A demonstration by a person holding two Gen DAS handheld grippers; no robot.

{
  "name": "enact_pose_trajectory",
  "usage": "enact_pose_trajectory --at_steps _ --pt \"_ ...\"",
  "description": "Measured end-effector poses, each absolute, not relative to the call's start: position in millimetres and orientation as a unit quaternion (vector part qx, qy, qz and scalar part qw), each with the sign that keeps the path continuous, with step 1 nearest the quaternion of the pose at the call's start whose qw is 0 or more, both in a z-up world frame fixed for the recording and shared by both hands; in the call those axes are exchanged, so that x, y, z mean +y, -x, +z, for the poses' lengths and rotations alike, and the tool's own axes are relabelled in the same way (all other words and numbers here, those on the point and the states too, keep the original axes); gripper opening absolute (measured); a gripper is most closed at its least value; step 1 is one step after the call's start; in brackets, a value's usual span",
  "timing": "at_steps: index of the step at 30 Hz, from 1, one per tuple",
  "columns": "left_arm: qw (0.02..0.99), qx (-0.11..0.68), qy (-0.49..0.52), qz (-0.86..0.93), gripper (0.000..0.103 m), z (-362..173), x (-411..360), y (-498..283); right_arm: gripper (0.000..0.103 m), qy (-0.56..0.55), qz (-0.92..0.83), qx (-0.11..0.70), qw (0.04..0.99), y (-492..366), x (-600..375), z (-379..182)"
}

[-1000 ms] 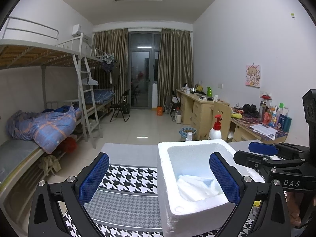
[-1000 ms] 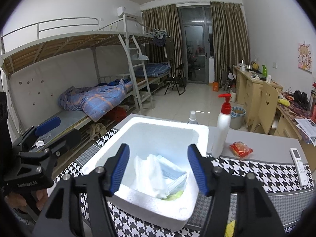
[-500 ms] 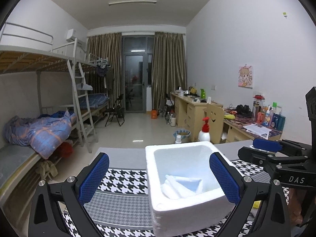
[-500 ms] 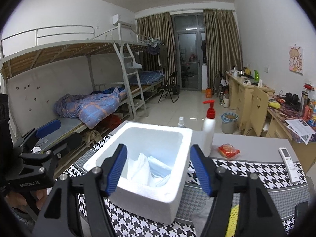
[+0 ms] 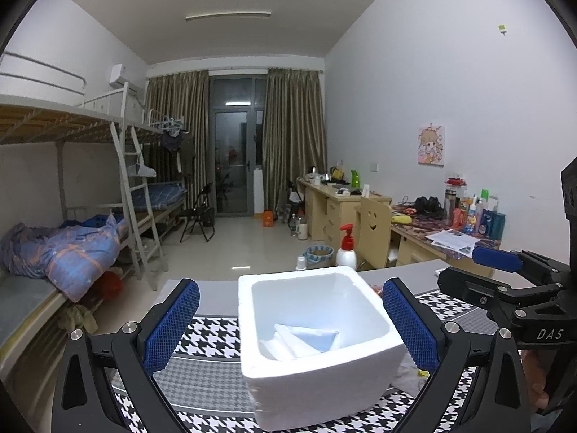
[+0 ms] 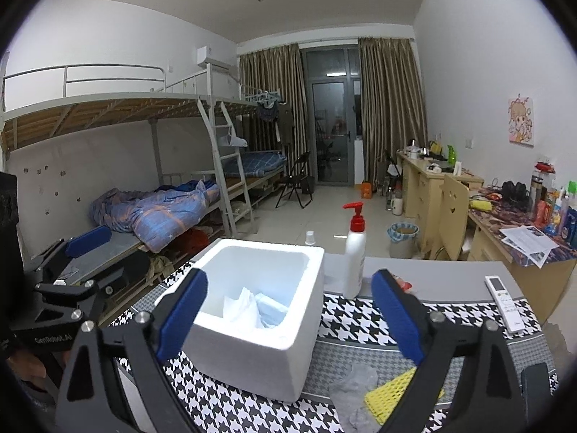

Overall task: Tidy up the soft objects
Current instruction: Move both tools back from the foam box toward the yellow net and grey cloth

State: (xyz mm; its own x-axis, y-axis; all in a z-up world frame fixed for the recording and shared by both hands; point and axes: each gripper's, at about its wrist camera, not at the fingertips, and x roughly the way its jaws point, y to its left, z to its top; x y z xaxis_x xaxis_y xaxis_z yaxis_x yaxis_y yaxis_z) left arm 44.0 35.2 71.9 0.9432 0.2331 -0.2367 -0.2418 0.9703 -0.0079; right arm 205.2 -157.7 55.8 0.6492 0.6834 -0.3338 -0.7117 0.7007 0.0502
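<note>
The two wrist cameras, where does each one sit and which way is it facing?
Left wrist: on the left tool, looking forward over the white foam box toward the balcony door; its open fingers frame the box, and the right tool shows at right.
Right wrist: on the right tool, facing likewise; open fingers, left tool at left, yellow mesh below.
Shared: box, pump bottle, bunk beds.

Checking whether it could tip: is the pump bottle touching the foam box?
Apart. The right wrist view shows grey table between the pump bottle and the foam box.
</note>
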Motion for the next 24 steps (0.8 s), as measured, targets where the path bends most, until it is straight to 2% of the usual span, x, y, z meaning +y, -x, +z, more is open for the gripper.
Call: enact_pose_trajectory --at_steps 24 --pt "0.991 0.11 0.006 0.072 0.102 75 -4 -23 0.095 0.026 0.353 0.143 0.924 -178 -210 55"
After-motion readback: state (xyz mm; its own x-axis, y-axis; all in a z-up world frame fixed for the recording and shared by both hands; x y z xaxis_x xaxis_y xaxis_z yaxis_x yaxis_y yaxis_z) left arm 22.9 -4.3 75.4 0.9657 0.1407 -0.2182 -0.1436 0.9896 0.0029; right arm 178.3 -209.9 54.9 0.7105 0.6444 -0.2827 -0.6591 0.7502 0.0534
